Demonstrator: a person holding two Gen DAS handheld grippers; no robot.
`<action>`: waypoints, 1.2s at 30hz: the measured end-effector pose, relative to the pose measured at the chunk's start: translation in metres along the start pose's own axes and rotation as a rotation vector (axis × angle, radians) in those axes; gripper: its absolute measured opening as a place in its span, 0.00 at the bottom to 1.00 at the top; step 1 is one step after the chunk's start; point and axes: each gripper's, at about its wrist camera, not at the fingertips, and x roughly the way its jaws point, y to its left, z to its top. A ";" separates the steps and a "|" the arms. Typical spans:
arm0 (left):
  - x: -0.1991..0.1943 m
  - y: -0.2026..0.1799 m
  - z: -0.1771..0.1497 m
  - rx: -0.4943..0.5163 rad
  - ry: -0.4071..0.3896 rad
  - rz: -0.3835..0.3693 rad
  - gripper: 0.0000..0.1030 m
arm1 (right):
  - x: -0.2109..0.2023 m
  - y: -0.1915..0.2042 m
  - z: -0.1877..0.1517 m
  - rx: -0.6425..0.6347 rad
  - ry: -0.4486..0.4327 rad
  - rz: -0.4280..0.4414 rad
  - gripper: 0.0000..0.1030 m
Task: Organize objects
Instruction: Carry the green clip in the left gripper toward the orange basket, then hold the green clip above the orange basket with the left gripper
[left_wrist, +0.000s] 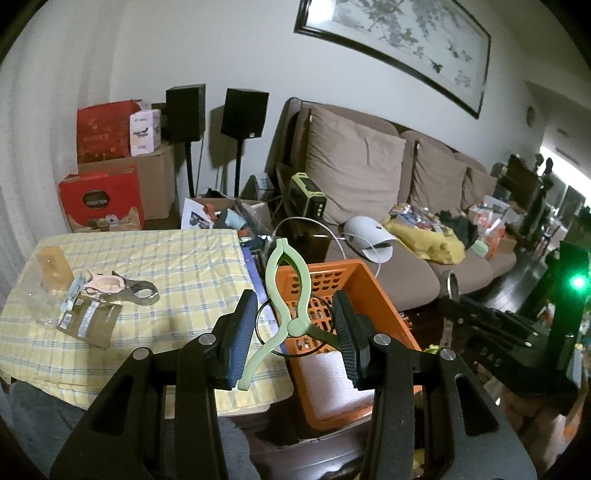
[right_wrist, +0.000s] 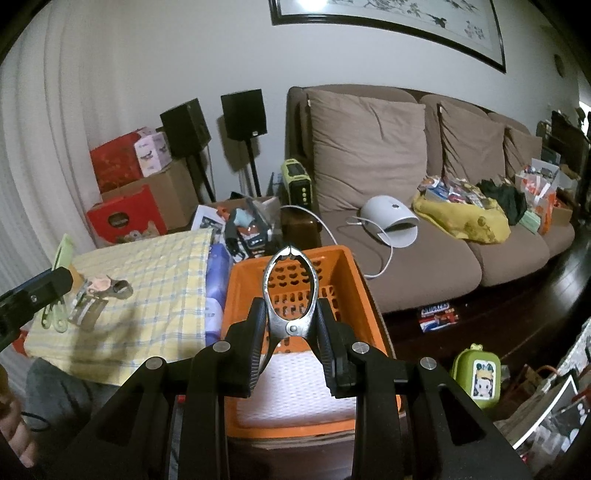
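My left gripper (left_wrist: 295, 299) is shut on a pale green plastic clip (left_wrist: 286, 288), pinching its two handles. The clip's closed nose points up, over the near corner of an orange perforated basket (left_wrist: 364, 284). My right gripper (right_wrist: 291, 304) is shut on a silver metal clip (right_wrist: 291, 291) that hangs above the same basket (right_wrist: 236, 295), nose closed and pointing away. A white ribbed sheet (right_wrist: 295, 391) lies in the basket's bottom. In the right wrist view the left gripper's finger (right_wrist: 48, 284) shows at the far left edge.
A table under a yellow checked cloth (left_wrist: 155, 266) stands left of the basket, with a pink clip (left_wrist: 105, 282), a grey metal clip (left_wrist: 142, 293), a packet (left_wrist: 90, 319) and a clear plastic box (left_wrist: 48, 280). Behind are a cluttered brown sofa (right_wrist: 424, 251), speakers and cardboard boxes.
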 end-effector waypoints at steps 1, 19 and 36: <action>0.000 -0.003 0.000 0.002 0.000 -0.004 0.38 | 0.001 0.000 0.000 0.001 0.001 -0.001 0.26; 0.013 -0.041 -0.001 0.032 0.019 -0.037 0.38 | 0.002 -0.026 -0.002 0.053 0.012 -0.014 0.26; 0.019 -0.067 -0.004 0.056 0.019 -0.073 0.38 | 0.000 -0.054 -0.004 0.105 0.021 -0.063 0.26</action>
